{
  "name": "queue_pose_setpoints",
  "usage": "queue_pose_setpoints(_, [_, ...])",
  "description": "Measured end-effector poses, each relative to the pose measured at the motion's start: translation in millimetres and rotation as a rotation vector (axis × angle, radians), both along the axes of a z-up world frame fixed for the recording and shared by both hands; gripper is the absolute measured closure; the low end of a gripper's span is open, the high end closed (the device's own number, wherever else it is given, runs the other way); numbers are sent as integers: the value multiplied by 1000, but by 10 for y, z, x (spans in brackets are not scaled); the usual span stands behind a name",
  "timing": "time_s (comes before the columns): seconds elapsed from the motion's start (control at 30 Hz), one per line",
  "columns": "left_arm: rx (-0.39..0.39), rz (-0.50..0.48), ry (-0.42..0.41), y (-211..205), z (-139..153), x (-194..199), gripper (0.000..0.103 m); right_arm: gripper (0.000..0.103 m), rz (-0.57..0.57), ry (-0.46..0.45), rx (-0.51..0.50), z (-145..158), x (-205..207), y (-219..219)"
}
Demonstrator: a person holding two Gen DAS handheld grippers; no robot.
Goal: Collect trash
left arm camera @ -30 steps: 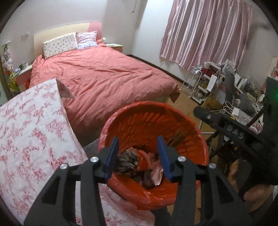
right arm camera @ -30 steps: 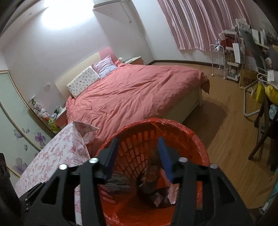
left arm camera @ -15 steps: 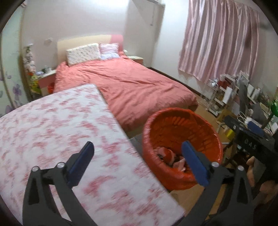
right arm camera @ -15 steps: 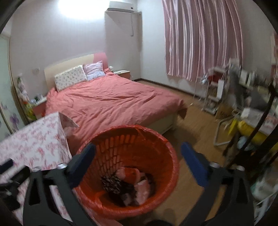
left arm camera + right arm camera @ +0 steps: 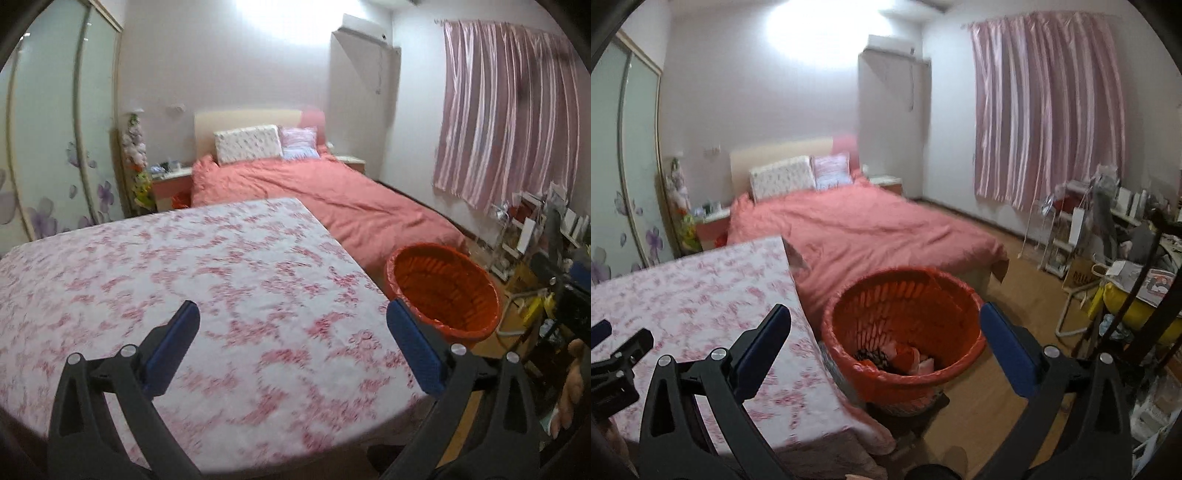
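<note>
An orange mesh trash basket (image 5: 905,317) with an orange liner stands on the floor beside the table; it holds crumpled trash (image 5: 897,356), dark and pink pieces. The basket also shows in the left wrist view (image 5: 443,291), right of the table. My left gripper (image 5: 291,343) is open and empty above the floral tablecloth (image 5: 184,277). My right gripper (image 5: 884,345) is open and empty above and in front of the basket. In the right wrist view the left gripper (image 5: 613,354) shows at the left edge over the table.
A bed with a pink cover (image 5: 857,236) lies behind the table and basket. Pink curtains (image 5: 1045,110) hang at the right. Cluttered racks and a desk (image 5: 1108,236) stand at the right on the wooden floor (image 5: 1015,302). A wardrobe (image 5: 48,147) is at the left.
Both grippers were closed over the basket, then opened wide and pulled up and back. The left one swung left over the table. Trash now lies in the basket.
</note>
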State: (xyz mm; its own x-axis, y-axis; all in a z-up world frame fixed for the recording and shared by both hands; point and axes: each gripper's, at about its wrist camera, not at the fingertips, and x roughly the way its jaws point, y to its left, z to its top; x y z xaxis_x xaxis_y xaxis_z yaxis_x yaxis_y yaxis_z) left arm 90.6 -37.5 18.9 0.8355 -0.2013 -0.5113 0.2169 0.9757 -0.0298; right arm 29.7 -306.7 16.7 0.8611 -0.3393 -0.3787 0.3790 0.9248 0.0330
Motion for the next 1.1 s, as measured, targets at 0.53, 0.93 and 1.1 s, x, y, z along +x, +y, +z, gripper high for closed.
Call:
queue_pose_setpoints(0.53, [-13, 135, -86, 422, -175, -787, 4, 2, -130, -46, -49, -217, -532, 490])
queue_pose_setpoints(0.93, [-27, 155, -97, 455, -195, -933, 4, 2, -87, 16, -10, -362, -643, 634])
queue_pose_setpoints(1.1, [-25, 161, -81, 461, -223, -933, 4, 2, -89, 65, 8, -425, -613, 642])
